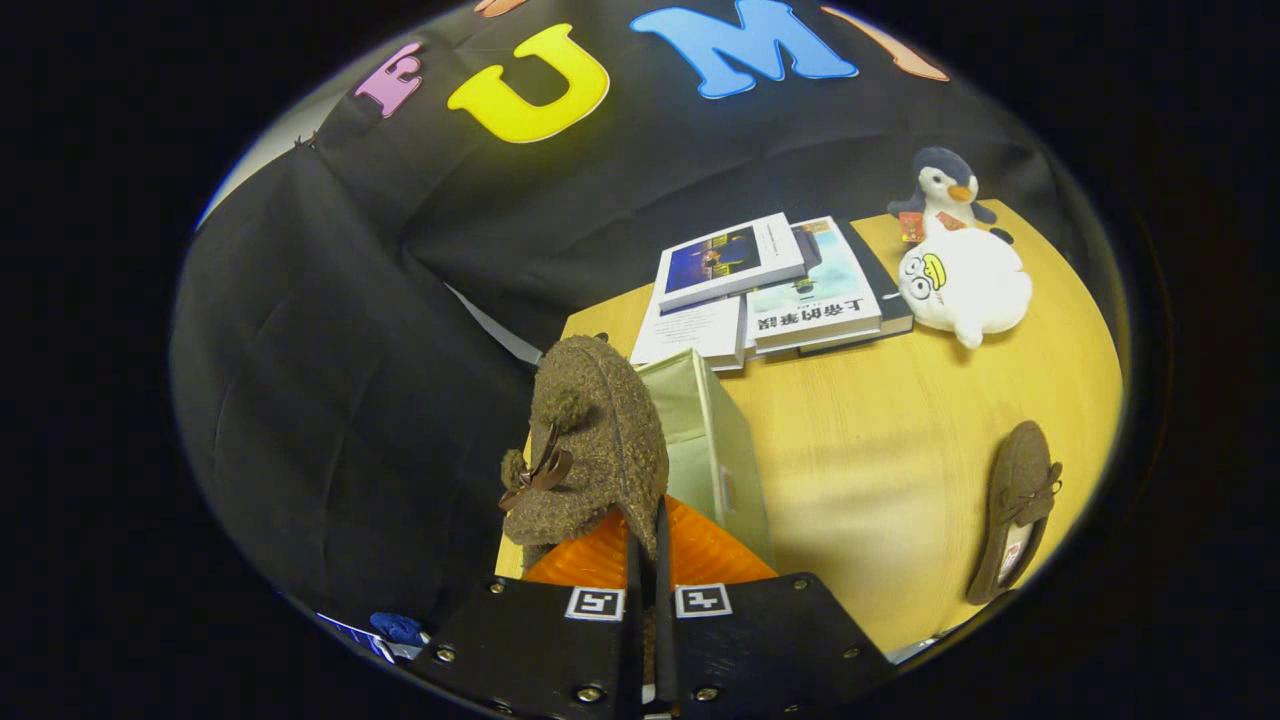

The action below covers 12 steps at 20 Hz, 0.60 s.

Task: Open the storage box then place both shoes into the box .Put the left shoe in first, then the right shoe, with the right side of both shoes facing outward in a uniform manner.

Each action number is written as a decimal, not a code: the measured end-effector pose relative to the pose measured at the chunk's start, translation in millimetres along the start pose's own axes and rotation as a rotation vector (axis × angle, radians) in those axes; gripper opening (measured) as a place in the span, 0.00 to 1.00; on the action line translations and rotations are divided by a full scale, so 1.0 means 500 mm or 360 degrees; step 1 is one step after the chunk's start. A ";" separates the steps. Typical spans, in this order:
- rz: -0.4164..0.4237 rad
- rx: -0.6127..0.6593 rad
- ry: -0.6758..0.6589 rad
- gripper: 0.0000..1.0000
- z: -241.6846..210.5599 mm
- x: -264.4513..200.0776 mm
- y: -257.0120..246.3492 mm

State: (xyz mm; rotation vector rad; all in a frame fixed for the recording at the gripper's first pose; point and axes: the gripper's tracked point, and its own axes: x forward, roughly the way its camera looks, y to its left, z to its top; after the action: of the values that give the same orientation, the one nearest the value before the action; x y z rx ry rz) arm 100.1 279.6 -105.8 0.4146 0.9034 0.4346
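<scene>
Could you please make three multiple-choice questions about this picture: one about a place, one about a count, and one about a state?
1. Where does the second brown shoe lie?
A. on the wooden table, apart from the box
B. inside the box
C. on the books

2. How many plush toys sit beside the books?
A. one
B. two
C. four

3. What are the gripper fingers doing?
A. wide open, holding nothing
B. closed on the fuzzy brown shoe
C. closed on a book

Answers:
1 A: it rests on bare tabletop, away from the storage box.
2 B: a penguin and a white plush.
3 B: the fingers stand nearly together, pinching the shoe's edge.
</scene>
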 end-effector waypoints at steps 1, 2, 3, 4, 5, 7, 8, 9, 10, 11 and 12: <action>-0.0001 -0.0006 0.0011 0.04 -0.004 0.013 0.009; -0.0003 -0.0011 0.0022 0.04 -0.011 0.027 0.018; -0.0006 -0.0013 0.0032 0.05 -0.016 0.040 0.025; -0.0011 -0.0014 0.0047 0.04 -0.024 0.057 0.032; -0.0020 -0.0014 0.0057 0.04 -0.030 0.071 0.036; -0.0046 -0.0012 0.0082 0.05 -0.045 0.100 0.040; -0.0061 -0.0010 0.0098 0.05 -0.056 0.117 0.043; -0.0073 -0.0010 0.0113 0.04 -0.064 0.131 0.043; -0.0087 -0.0012 0.0132 0.05 -0.075 0.147 0.043; -0.0108 -0.0013 0.0147 0.05 -0.084 0.161 0.040; -0.0133 -0.0013 0.0160 0.05 -0.093 0.173 0.037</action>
State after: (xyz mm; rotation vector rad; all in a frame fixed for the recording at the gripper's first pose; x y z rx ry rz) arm 105.7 348.1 -178.6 0.3488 1.0123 0.3848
